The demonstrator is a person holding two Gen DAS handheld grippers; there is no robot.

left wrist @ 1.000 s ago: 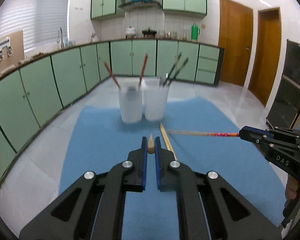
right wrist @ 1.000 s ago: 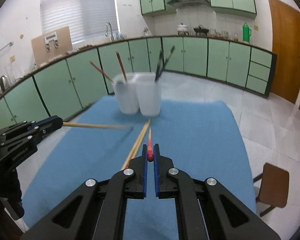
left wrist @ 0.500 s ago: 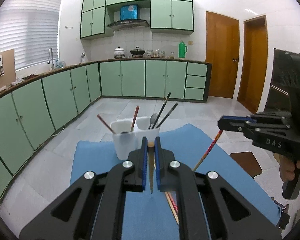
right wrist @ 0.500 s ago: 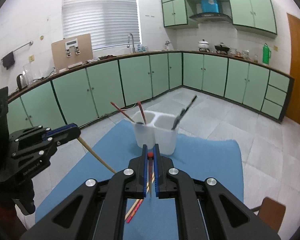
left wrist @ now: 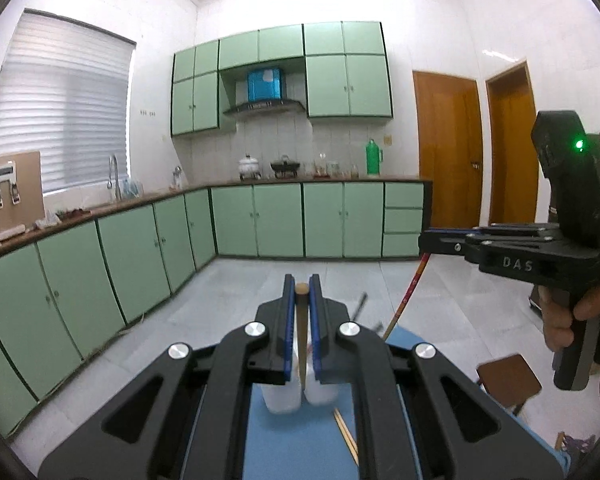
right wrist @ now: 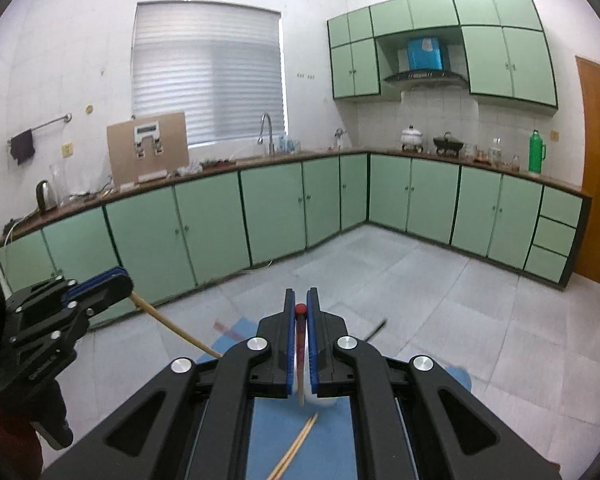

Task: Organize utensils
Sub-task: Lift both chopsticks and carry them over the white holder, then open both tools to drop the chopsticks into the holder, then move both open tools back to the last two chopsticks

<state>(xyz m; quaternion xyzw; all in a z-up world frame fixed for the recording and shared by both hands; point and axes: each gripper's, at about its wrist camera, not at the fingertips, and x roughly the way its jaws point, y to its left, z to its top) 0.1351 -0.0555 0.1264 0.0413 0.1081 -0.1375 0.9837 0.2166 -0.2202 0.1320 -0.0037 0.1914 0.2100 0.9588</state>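
Note:
My left gripper (left wrist: 301,280) is shut on a plain wooden chopstick (left wrist: 301,332), which hangs down between its pads. In the right wrist view that left gripper (right wrist: 126,284) stands at the left, its wooden chopstick (right wrist: 172,325) slanting down to the right. My right gripper (right wrist: 300,296) is shut on a red-topped chopstick (right wrist: 300,312) that hangs tip down. From the left wrist view the right gripper (left wrist: 422,238) holds its patterned red chopstick (left wrist: 410,292) at the right. Two white cups (left wrist: 280,398) stand low on the blue mat (left wrist: 296,444), mostly hidden by the fingers.
A pair of wooden chopsticks (right wrist: 300,438) lies on the mat in front of the cups. Dark utensil handles (right wrist: 376,328) stick out of a cup. A brown stool (left wrist: 508,376) stands right of the table. A hand (left wrist: 560,320) grips the right tool. Green cabinets line the walls.
Both grippers have risen well above the mat with their chopsticks, which swung from level to hanging down. The cups have dropped low in both views.

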